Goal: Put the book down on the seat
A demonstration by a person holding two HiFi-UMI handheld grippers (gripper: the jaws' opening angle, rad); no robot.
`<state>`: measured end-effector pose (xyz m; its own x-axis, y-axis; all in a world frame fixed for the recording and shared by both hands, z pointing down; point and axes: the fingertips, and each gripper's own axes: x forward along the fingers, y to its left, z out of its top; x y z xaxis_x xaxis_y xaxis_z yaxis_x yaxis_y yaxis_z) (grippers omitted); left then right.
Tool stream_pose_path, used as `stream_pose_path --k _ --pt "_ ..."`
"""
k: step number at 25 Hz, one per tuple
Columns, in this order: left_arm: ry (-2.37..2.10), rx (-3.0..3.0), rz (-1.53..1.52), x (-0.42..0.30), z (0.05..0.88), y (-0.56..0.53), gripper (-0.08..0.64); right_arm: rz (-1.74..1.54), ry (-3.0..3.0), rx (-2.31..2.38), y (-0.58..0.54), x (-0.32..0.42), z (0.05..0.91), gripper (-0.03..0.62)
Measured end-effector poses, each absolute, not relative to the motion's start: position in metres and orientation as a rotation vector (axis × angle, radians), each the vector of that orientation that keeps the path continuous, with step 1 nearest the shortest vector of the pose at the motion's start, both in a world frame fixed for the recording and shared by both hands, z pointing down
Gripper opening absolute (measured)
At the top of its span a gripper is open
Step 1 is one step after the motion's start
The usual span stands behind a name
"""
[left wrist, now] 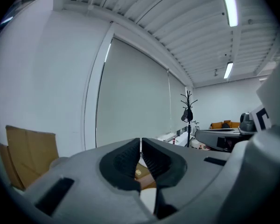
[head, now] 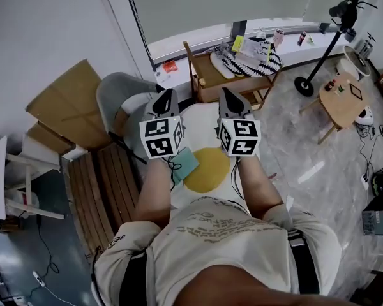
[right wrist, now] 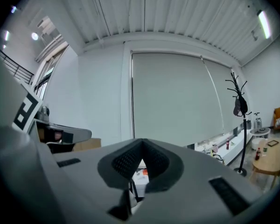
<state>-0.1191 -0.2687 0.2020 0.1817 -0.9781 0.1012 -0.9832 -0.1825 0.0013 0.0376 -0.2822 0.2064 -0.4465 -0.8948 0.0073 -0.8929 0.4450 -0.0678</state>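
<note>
Left tool [head: 166, 97] partly hides a teal book [head: 189, 165].

Teal book [head: 186, 163]; white surface [head: 193, 118] with a yellow circle; black-and-white striped fabric [head: 242, 61] on a light wooden chair [head: 207, 85]; black-and-white square markers on the grey left claw [head: 166, 94] and right claw [head: 226, 93]

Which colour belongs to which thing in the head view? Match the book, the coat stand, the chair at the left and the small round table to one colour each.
Things:
1. book
2. coat stand
3. chair
4. small round table

Colours:
A. black
B. light wood
C. teal
D. grey

Pairs: 1-C, 2-A, 3-D, 4-B
</note>
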Motion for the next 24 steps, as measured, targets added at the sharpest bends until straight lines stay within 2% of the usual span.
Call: stream_pose_path --k 24 --pt "-1.898 2.377 0.113 -0.137 0.221 -0.278 0.029 -0.124 2.646 -1.714 -0.29 0.023 0.224 0.026"
